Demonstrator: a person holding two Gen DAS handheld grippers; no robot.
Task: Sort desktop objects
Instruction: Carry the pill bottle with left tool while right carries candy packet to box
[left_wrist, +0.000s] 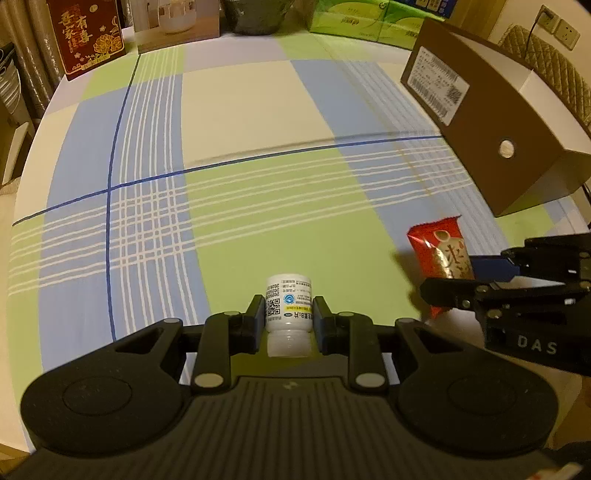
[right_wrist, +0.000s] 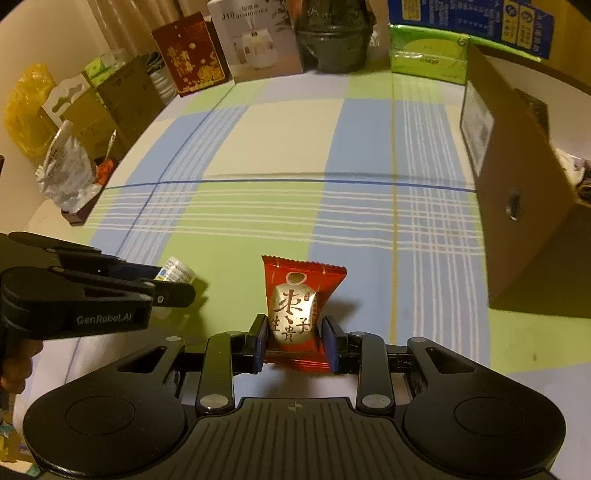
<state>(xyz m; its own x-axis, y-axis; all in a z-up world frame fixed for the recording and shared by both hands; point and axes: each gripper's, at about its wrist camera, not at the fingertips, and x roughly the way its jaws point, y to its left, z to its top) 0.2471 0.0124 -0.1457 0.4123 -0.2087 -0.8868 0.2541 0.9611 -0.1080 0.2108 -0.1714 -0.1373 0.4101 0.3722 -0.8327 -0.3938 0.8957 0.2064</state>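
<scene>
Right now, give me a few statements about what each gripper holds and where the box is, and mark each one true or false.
1. The left gripper is shut on a white bottle. True.
2. The right gripper is empty. False: its jaws grip a red packet.
3. The brown box stands on the checked cloth, to the right. True.
4. The bottle is in the box. False: it is held in the left gripper above the cloth.
5. The packet is blue. False: it is red, with a pale centre.
</scene>
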